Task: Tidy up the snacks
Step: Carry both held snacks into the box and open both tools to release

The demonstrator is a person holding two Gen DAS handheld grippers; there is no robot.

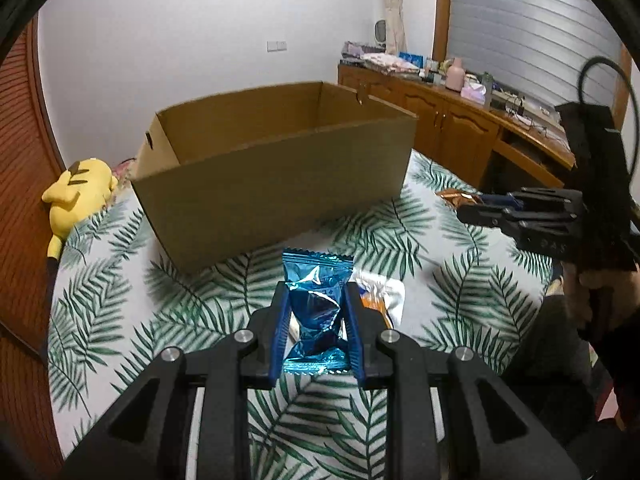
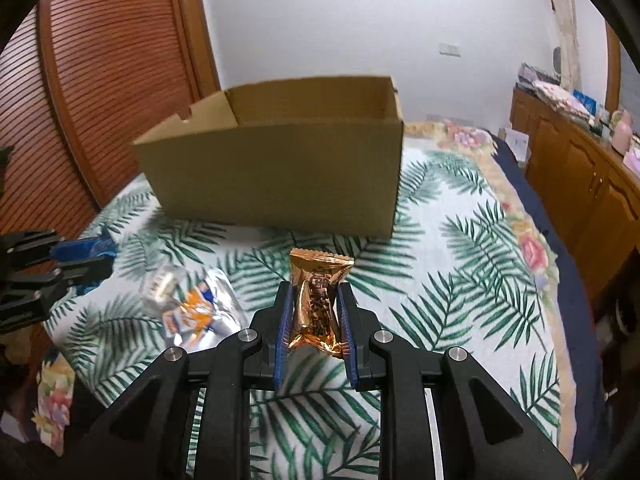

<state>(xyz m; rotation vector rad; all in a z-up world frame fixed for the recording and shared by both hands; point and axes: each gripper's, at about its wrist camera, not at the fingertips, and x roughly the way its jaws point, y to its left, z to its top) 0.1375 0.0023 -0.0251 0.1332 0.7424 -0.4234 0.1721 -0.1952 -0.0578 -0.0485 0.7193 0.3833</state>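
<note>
At the far left edge of the bed, only the left wrist view showed a yellow plush toy (image 1: 78, 190) lying beside the open cardboard box (image 1: 276, 176), and there the left gripper (image 1: 316, 292) was clamped on a crinkled blue foil snack packet (image 1: 314, 308), with a silver and orange packet (image 1: 380, 294) on the leaf-print cover (image 1: 104, 292) just to its right. Only the right wrist view showed that silver and orange packet whole, lying on the cover toward the near left corner, and there the right gripper (image 2: 314, 294) pinched a shiny copper-gold foil snack packet (image 2: 318, 300), creased at its waist, in front of the box.
</note>
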